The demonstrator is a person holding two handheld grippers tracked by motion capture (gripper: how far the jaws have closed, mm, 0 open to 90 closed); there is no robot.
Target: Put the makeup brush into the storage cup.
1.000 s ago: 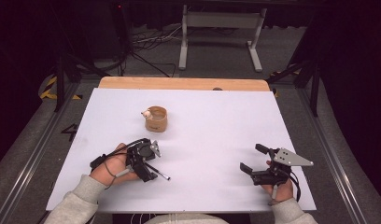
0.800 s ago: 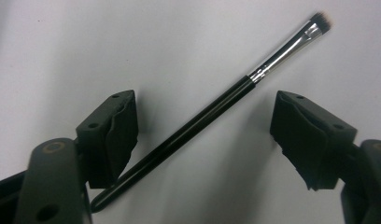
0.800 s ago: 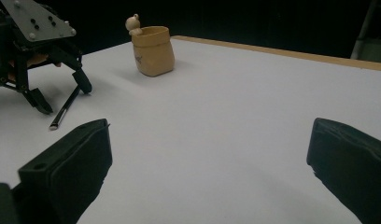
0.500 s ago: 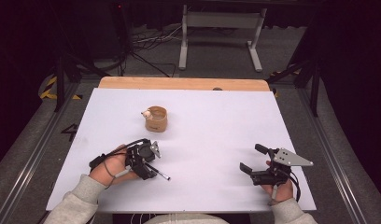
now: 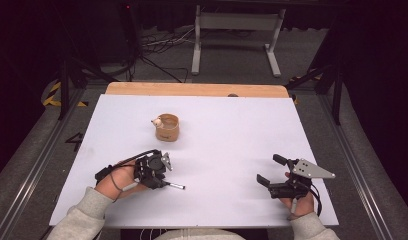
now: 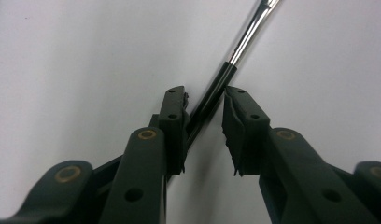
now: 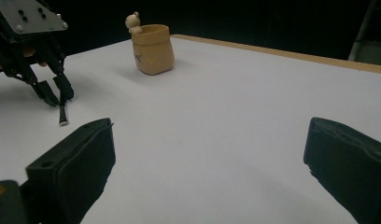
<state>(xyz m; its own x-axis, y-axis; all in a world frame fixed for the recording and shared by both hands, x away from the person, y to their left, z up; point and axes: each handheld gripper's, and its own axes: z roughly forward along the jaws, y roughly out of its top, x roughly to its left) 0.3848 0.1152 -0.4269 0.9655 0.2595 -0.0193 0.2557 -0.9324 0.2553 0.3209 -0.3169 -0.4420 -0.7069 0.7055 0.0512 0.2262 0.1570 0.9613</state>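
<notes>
Black-and-chrome pen (image 6: 216,86) lies between our left gripper's (image 6: 205,123) nearly closed jaws, just closing, its long axis running away rightward; right gripper (image 5: 272,172) idles wide open.

Left gripper (image 5: 159,176) low over the table, jaws just closing narrow; right gripper (image 5: 268,171) held level, jaws wide apart.

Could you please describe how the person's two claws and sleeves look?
Both are black two-jaw tools. The left claw has a round black body, a black cable looping over the hand and brass-coloured rivets at its jaw links. The right claw carries a grey three-cornered plate with small holes and a black cable trailing back. Its jaw pads are thick, ridged and black. The person wears light grey sleeves.
</notes>
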